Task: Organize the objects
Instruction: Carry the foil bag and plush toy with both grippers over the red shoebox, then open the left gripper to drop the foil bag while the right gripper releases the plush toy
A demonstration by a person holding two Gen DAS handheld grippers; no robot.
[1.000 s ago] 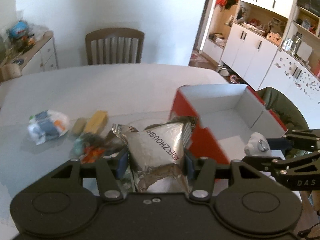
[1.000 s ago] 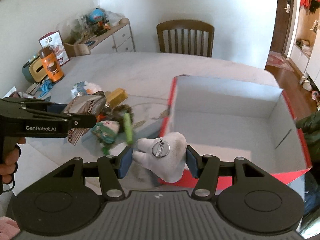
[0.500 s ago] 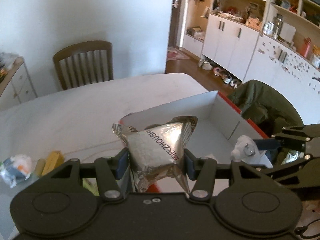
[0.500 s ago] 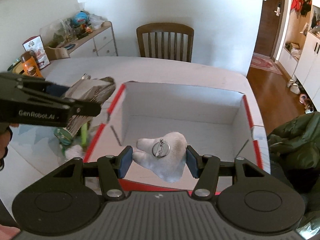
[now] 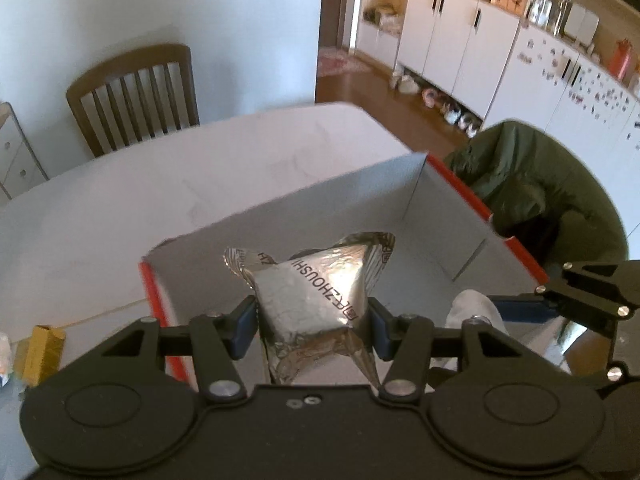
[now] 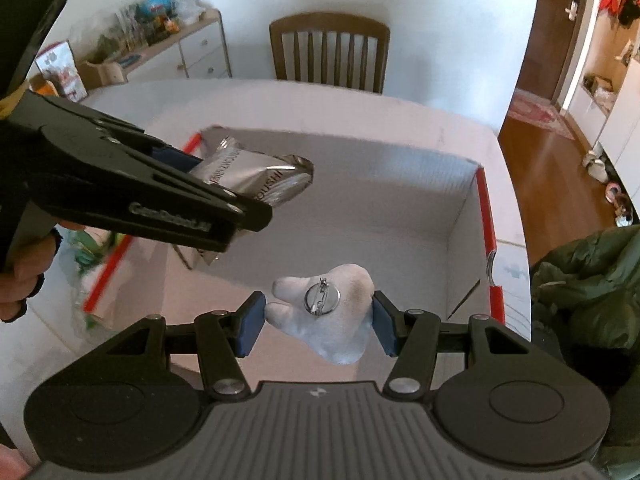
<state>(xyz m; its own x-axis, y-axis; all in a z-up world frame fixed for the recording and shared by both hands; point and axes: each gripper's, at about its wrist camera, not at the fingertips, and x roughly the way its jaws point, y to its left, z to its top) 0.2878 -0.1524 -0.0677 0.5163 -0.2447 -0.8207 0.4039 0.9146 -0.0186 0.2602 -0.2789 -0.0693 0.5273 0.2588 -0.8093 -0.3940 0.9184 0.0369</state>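
You stand at a large white table (image 6: 400,116), with a wooden chair (image 6: 328,52) at its far side. On the table sits an open cardboard box (image 6: 486,216), red outside and white inside, apparently empty. Your left gripper (image 5: 312,322) is clenched on a crinkled silver foil packet (image 5: 316,296), held above the box's left half. Your right gripper (image 6: 318,324) grasps a small white plush brooch (image 6: 328,316), its pin back facing you, over the near right part. You seem to be mid-delivery; next, lower both items inside and release them. The packet's printing is only partly readable. Leftover items outside the box are blurred and mostly hidden.
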